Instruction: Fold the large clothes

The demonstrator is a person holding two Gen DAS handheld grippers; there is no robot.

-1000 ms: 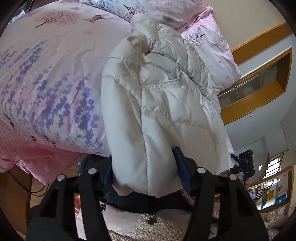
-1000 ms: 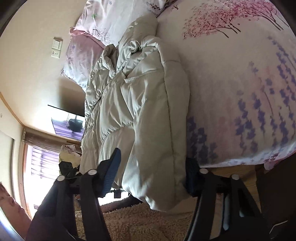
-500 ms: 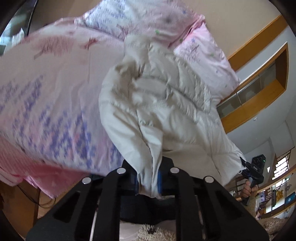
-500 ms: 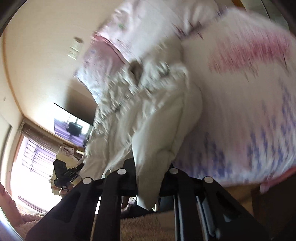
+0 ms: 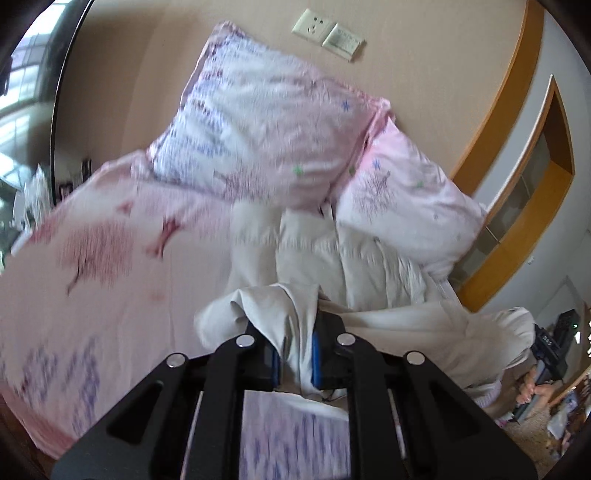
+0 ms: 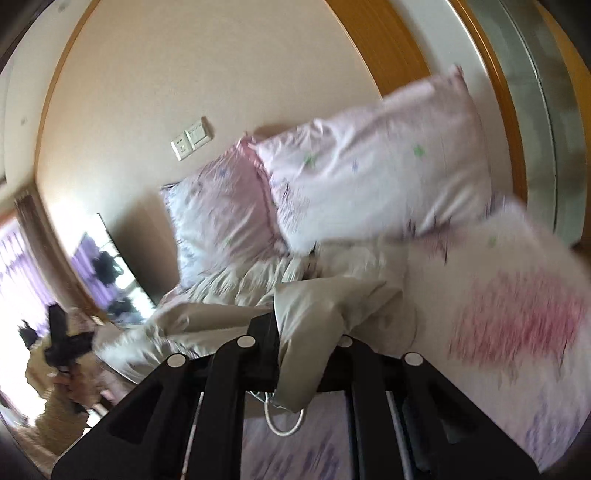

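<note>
A cream puffer jacket (image 5: 351, 266) lies lengthwise on a pink floral bed (image 5: 92, 266), its collar end up by the pillows. My left gripper (image 5: 295, 360) is shut on one bottom corner of the jacket, which bunches up between the blue pads. In the right wrist view the same jacket (image 6: 229, 291) stretches away, and my right gripper (image 6: 303, 343) is shut on the other bottom corner, with fabric draped over its fingers. Both corners are lifted off the bed. A white cord loop (image 6: 284, 424) hangs under the right gripper.
Two pink floral pillows (image 5: 266, 140) (image 5: 406, 206) lean on the beige wall at the head of the bed. A socket plate (image 5: 325, 31) sits above them. Wooden trim (image 5: 509, 129) runs at the right. A hand holding the other gripper (image 5: 546, 354) shows at the far right.
Both grippers went from open around the jacket's hem to shut on it. Both then rose and tilted up, lifting the hem, so the pillows and wall now fill the views.
</note>
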